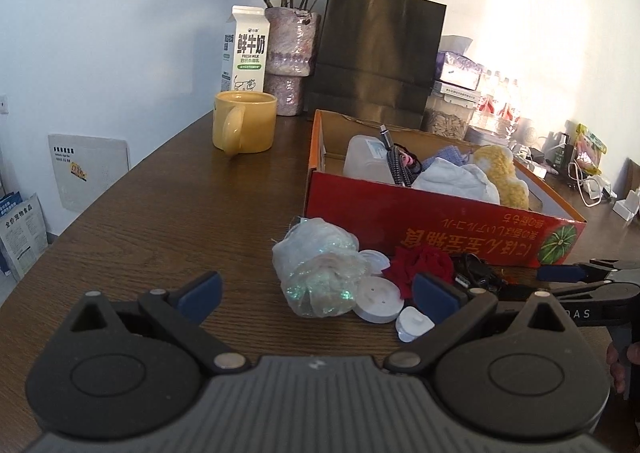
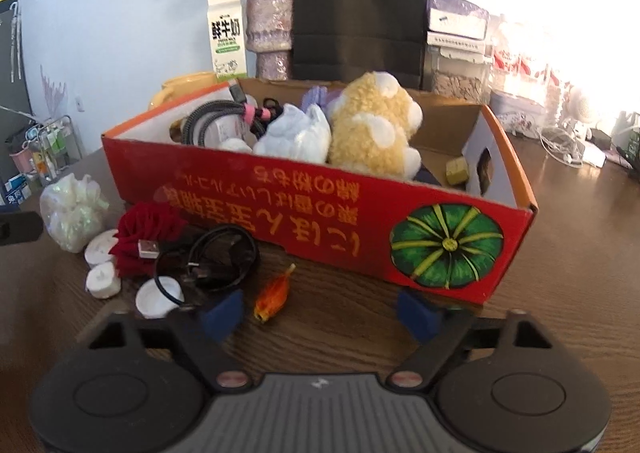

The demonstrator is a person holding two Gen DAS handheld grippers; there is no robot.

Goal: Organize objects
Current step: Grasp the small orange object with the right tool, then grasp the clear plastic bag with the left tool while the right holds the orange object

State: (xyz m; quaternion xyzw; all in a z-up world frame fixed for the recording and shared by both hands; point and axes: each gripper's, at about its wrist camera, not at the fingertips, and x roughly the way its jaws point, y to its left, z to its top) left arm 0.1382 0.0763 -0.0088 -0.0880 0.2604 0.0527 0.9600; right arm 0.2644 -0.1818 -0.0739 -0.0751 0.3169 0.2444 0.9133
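Observation:
A red cardboard box stands on the wooden table and holds a cream plush toy, white cloth, a braided cable and a plastic container. Loose things lie in front of it: a glittery clear bag, a red fabric flower, white round candles, a coiled black cable and a small orange piece. My left gripper is open, and the glittery bag lies just beyond its fingers. My right gripper is open with bare table between its pads; the orange piece lies by its left finger.
A yellow mug, a milk carton, a vase of dried roses and a black paper bag stand behind the box. Jars, bottles and chargers crowd the back right. The table's edge curves away on the left.

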